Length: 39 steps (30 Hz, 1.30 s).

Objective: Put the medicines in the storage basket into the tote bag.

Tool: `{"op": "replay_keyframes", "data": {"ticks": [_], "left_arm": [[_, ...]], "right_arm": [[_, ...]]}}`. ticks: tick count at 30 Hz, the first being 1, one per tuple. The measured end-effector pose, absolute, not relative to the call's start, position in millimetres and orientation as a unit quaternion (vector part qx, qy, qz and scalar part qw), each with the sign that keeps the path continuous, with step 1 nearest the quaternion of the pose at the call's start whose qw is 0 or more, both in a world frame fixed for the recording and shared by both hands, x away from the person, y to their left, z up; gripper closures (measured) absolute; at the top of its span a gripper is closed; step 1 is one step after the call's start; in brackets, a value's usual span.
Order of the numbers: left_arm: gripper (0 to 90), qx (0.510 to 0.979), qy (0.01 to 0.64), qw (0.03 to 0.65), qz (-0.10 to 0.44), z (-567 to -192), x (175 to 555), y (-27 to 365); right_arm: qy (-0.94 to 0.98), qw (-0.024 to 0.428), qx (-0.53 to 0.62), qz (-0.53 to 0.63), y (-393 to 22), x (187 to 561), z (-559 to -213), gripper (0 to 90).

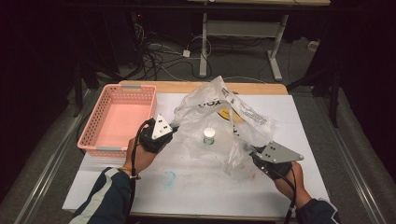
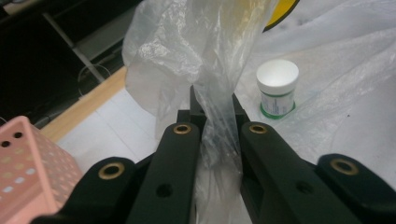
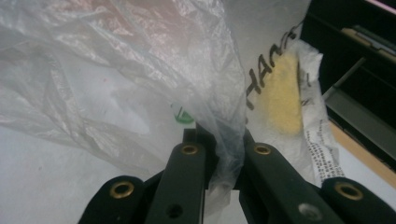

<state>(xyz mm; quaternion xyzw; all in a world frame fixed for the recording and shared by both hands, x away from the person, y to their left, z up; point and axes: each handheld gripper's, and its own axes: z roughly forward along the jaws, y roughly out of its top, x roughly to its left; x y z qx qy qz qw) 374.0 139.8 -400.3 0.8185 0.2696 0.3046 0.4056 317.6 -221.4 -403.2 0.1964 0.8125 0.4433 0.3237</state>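
A clear plastic bag point(image 1: 219, 109) with black print and a yellow mark stands lifted over the white table top. My left gripper point(image 1: 173, 127) is shut on the bag's left edge, and the film is bunched between its jaws point(image 2: 212, 105). At the bag's right edge my right gripper point(image 1: 247, 150) is shut on the film as well, which is pinched between its jaws point(image 3: 219, 135). A small jar point(image 1: 209, 136) with a white cap and green label stands upright on the table between the grippers, under the bag's opening. The left gripper view has the jar point(image 2: 277, 88) just right of the bag point(image 2: 201, 51).
A pink mesh basket point(image 1: 95, 119) sits at the table's left, close to my left hand, with its corner point(image 2: 28, 163) in the left gripper view. A blue-green smudge point(image 1: 168, 177) marks the white sheet point(image 1: 196, 191) near the front. Cables and desk legs lie on the floor behind.
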Motion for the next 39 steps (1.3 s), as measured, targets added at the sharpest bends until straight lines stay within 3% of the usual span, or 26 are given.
{"op": "replay_keyframes", "data": {"ticks": [21,31,39], "left_arm": [[86.7,0.794,0.233,0.432,0.359,-338,354,157],[86.7,0.775,0.249,0.456,0.361,-311,368,168],[86.7,0.771,0.26,0.47,0.342,-317,388,163]], "right_arm": [[0.756,0.371,0.183,0.507,-234,306,-341,90.0],[0.724,0.397,0.2,0.528,-247,330,-304,90.0],[0.72,0.385,0.226,0.53,-247,356,-304,90.0]]}}
